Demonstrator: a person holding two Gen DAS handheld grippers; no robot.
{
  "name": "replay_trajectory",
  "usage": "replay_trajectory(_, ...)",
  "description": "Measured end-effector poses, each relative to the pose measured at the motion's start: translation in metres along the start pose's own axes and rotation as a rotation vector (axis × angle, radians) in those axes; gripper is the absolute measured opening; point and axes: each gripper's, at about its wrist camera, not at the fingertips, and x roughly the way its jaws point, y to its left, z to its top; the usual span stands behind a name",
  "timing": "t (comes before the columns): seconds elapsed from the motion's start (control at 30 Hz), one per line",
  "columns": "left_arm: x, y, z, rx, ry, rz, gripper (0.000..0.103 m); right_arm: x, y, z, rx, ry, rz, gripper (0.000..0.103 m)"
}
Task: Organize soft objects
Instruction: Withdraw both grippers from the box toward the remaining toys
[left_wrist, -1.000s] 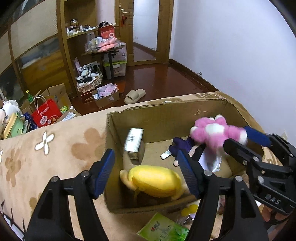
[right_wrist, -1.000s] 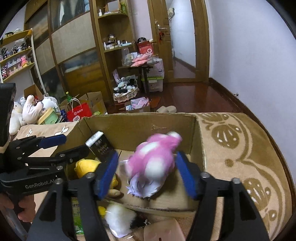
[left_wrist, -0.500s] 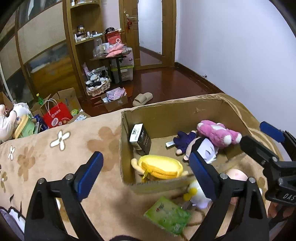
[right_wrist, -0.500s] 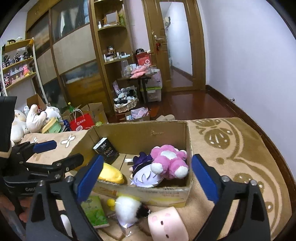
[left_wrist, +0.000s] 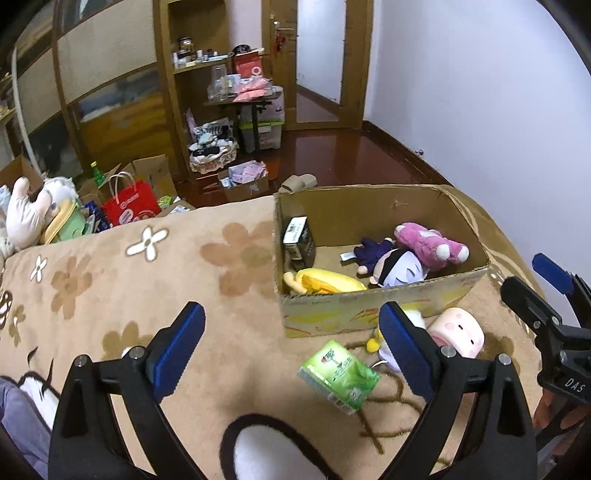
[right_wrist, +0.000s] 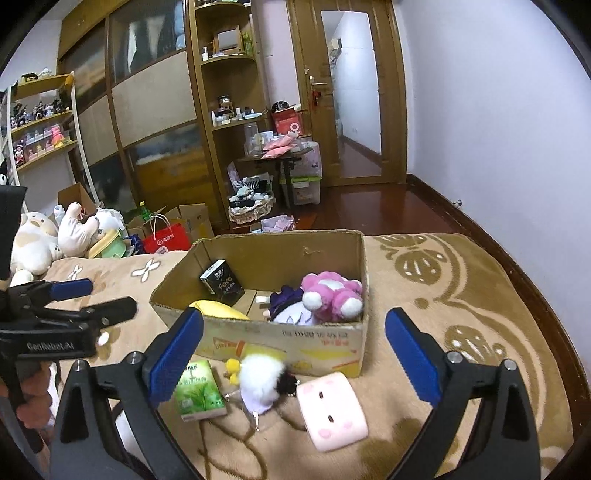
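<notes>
The tan flowered blanket (left_wrist: 155, 280) fills both views, with the cardboard box (right_wrist: 295, 338) on it at 12 o'clock from each gripper. Only the right wrist view shows the print on the box's near wall and the whole white fluffy toy (right_wrist: 260, 380); in the left view a finger half hides that toy. Only the left view shows the loose slipper (left_wrist: 300, 181) on the floor beyond.

Inside the box, the pink plush (left_wrist: 430, 246) lies with its long axis running from 10 to 4 o'clock in the left view, beside the purple-haired doll (left_wrist: 397, 269). The yellow plush (left_wrist: 328, 281) lies lengthwise along the near wall. The black carton (right_wrist: 222, 283) leans in the far left corner.

Before the box lie the pink pig cushion (right_wrist: 332, 410) and green tissue pack (right_wrist: 199, 393).

The left gripper (left_wrist: 291, 347) and right gripper (right_wrist: 293, 352) both tilt downward, jaws spread wide with nothing between them, having just been opening.
</notes>
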Motion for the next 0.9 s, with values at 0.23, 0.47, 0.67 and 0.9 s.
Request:
replay_trajectory(0.23,-0.002,-0.002,-0.01,0.017,0.044,0.009,0.094,-0.01,-0.009,-0.012,0.025,0.02,-0.012,0.103)
replay_trajectory(0.47,0.009,-0.009,-0.017,0.044,0.083,0.016,0.094,-0.007,-0.011,-0.016,0.038,0.037,-0.016,0.103)
replay_trajectory(0.67,0.024,-0.012,-0.018,0.048,0.11,0.023,0.094,0.0,-0.014,-0.017,0.054,0.058,-0.02,0.103)
replay_trajectory(0.9,0.04,-0.018,-0.021,0.065,0.135,0.03,0.094,0.012,-0.021,-0.021,0.074,0.087,-0.029,0.103)
